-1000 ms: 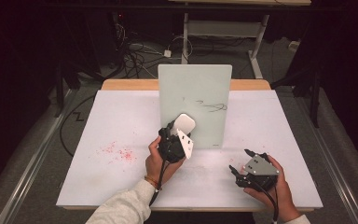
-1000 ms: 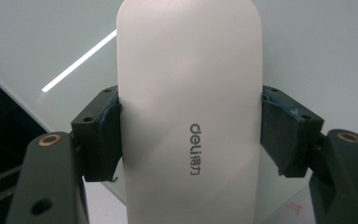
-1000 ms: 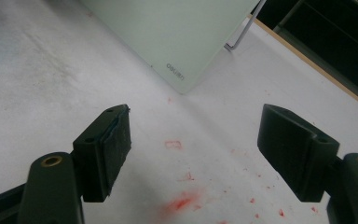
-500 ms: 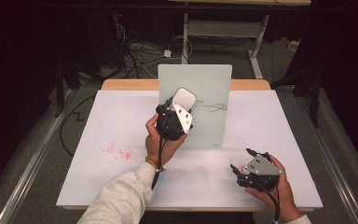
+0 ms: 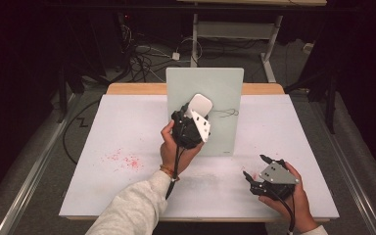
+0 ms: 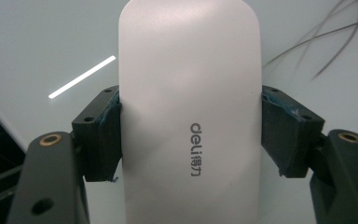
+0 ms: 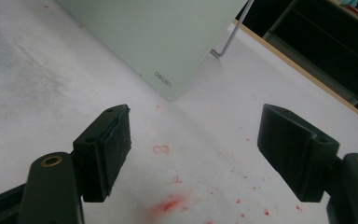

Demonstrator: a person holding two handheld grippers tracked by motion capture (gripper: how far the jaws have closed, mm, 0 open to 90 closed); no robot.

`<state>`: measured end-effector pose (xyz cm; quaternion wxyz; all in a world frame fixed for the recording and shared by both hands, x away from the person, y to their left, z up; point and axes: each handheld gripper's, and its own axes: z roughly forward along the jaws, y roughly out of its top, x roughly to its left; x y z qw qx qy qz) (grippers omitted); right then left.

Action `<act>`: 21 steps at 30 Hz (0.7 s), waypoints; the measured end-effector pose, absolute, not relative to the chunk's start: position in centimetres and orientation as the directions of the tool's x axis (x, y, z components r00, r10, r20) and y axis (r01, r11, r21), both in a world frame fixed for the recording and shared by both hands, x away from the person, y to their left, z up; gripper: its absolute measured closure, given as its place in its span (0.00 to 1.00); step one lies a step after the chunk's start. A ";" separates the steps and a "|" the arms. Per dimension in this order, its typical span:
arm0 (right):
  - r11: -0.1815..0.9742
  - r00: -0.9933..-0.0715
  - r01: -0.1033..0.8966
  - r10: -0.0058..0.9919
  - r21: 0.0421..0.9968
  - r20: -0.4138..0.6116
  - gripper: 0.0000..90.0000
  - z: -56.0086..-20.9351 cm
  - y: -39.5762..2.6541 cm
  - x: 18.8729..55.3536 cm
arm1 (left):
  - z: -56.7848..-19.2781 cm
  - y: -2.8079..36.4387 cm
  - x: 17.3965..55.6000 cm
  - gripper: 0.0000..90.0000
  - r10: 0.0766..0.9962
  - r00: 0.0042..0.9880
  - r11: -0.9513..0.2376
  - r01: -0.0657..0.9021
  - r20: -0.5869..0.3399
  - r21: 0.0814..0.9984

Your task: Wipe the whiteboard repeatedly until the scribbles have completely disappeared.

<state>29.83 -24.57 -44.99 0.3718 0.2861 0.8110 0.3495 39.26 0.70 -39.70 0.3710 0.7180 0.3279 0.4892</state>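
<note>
At centre frame in the high view, we see the left gripper [image 5: 196, 113] clamped on a white eraser [image 5: 199, 104] (marked "deli") against the pale board [image 5: 225, 88]; at lower right, the right gripper [image 5: 257, 171] gapes empty over the table [image 5: 117, 132].

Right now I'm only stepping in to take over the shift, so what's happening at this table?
A person is working with a hand-held gripper in each hand. The left hand-held gripper is shut on a white eraser and holds it up against the pale glass board that stands on the table, near some thin pen scribbles. The right hand-held gripper is open and holds nothing, low over the table's near right part.
</note>
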 end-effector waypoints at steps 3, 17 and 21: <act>0.592 -0.561 0.206 0.724 0.779 -0.402 0.29 -45.0 -24.6 29.8 | -40.1 -0.8 39.1 0.32 0.813 0.324 -0.538 0.096 0.485 0.838; 0.594 -0.553 0.208 0.727 0.777 -0.407 0.29 -44.9 -24.6 30.0 | -41.2 -5.7 38.8 0.32 0.752 0.352 -0.609 0.045 0.558 0.792; 0.593 -0.546 0.212 0.731 0.777 -0.409 0.29 -45.0 -24.9 30.1 | -42.1 -6.8 38.4 0.32 0.716 0.383 -0.643 0.037 0.584 0.765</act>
